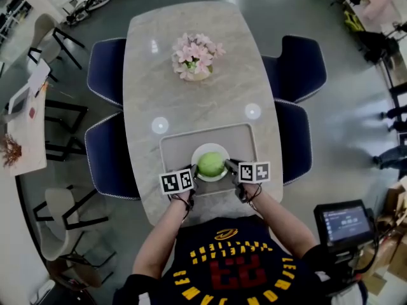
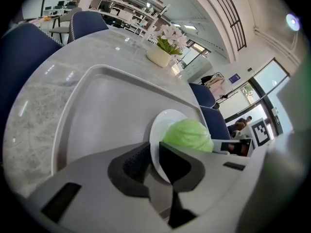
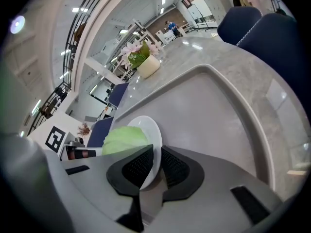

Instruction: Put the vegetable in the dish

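1. In the head view, a round green vegetable (image 1: 210,164) was seen resting in a white dish (image 1: 205,149). The dish was set on a grey tray (image 1: 184,142) at the near end of a marble table (image 1: 203,100). The left gripper (image 1: 193,174) was placed at the dish's left edge and the right gripper (image 1: 230,168) at its right edge. A flower pot (image 1: 196,57) was seen farther up the table.

2. In the left gripper view, the left gripper (image 2: 151,158) was pinched on the near rim of the dish (image 2: 159,126), one jaw on each side of the rim. The vegetable (image 2: 189,134) was seen lying in the dish just beyond the jaws, with the tray (image 2: 97,106) underneath.

3. In the right gripper view, the right gripper (image 3: 155,166) was likewise clamped on the rim of the dish (image 3: 148,125). The vegetable (image 3: 124,137) was seen inside the dish, above the tray (image 3: 214,110).
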The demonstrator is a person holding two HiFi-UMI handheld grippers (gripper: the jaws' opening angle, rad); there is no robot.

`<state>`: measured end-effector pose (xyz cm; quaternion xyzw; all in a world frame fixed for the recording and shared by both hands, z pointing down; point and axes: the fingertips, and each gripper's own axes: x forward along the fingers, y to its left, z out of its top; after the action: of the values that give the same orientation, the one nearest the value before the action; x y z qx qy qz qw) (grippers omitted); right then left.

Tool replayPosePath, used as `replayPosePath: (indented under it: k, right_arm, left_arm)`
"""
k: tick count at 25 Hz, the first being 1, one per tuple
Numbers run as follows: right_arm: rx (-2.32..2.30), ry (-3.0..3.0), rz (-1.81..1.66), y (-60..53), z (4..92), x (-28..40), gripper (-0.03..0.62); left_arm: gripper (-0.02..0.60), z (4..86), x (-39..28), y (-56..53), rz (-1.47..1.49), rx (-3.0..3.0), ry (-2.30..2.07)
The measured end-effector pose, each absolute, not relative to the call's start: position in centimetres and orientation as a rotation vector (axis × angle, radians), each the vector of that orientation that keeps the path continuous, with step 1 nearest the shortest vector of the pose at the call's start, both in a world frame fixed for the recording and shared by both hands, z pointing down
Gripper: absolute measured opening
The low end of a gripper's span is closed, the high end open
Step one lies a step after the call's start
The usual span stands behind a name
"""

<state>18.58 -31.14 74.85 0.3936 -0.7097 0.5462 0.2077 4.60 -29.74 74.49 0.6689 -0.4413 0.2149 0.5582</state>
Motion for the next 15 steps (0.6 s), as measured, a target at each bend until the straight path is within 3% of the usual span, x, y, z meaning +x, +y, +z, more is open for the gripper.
replayPosePath:
  k: [15]
  right_arm:
    - [1.262,-2.042,1.329,-32.8,72.3,20.9,0.046]
  left_arm:
    - [0.067,72.4,2.2,-29.9,0.509,1.641,-1.15]
